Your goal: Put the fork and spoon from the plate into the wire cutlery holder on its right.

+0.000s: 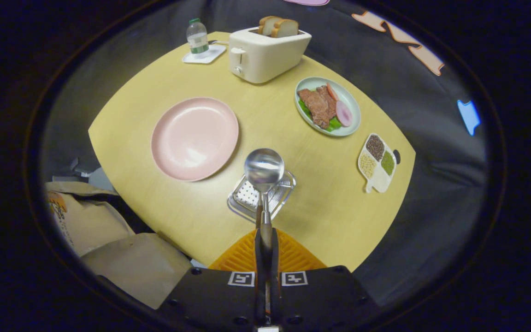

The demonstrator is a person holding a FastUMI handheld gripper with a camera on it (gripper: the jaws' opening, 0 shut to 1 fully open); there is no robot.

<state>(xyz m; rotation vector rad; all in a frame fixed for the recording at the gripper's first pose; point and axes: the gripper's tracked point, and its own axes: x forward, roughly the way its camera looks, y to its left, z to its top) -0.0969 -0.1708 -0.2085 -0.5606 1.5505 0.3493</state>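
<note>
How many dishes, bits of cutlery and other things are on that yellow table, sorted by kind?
Dishes: 4 – pink plate, food plate, divided dish, bottle's tray
Cutlery: 1 – spoon, clamped in the gripper
Holders: 1 – wire cutlery holder
Appliances: 1 – toaster
Bottles: 1 – bottle
Total: 8

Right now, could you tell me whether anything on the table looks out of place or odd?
Nothing looks spilled or damaged. The tool is shut on the spoon, holding it over the wire cutlery holder. The pink plate lies bare, and bread sits upright in the toaster.
</note>
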